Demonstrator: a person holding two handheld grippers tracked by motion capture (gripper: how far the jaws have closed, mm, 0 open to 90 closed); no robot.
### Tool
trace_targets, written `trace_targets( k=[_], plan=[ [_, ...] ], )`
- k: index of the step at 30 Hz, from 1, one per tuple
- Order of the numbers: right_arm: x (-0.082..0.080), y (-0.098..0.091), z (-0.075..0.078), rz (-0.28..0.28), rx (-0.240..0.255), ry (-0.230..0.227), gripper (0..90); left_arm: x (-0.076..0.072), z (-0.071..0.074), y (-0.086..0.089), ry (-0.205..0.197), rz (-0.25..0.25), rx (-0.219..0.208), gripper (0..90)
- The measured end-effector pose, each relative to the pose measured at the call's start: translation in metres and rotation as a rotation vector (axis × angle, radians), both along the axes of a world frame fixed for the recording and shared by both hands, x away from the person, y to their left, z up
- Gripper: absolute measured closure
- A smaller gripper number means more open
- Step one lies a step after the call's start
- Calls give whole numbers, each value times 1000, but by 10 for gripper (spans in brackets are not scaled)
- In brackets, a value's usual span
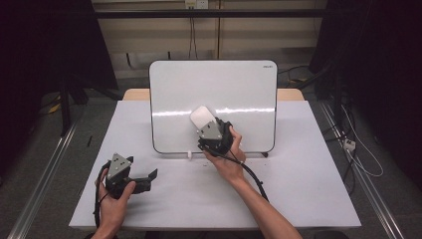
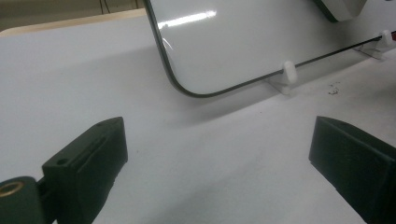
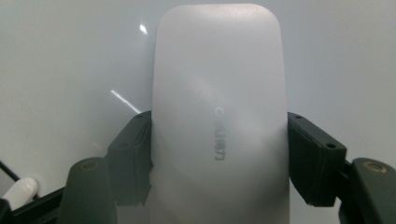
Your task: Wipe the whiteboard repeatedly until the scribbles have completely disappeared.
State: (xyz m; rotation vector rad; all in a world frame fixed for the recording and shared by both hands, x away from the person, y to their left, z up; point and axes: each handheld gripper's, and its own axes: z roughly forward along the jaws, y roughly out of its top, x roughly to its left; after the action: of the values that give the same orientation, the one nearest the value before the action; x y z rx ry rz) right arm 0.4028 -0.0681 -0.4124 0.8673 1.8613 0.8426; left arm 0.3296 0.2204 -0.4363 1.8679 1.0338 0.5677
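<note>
The right gripper (image 1: 205, 121) is clamped on a white whiteboard eraser (image 1: 202, 117), one jaw pressed to each long side, holding it against the lower middle of the whiteboard (image 1: 214, 84). The board stands tilted back at the far middle of the desk (image 1: 298, 164), propped on small white feet (image 2: 288, 72). The left gripper (image 1: 149, 175) rests low on the near left of the desk, well apart from the board, its jaws spread wide with nothing between them, pointing right toward the board's near left corner
</note>
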Motion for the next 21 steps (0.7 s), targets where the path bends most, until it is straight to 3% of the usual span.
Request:
trace_targets(
  k=[5,14,21],
  plan=[
    [3,12,3,-15,5,-13,317,1,0,-1,0,-4,1,44],
    [-3,60,-9,77,-67,-4,317,2,0,-2,0,-7,-1,44],
    [-7,91,-18,117,-107,-10,317,2,-1,-2,1,-15,-3,44]
  ],
)
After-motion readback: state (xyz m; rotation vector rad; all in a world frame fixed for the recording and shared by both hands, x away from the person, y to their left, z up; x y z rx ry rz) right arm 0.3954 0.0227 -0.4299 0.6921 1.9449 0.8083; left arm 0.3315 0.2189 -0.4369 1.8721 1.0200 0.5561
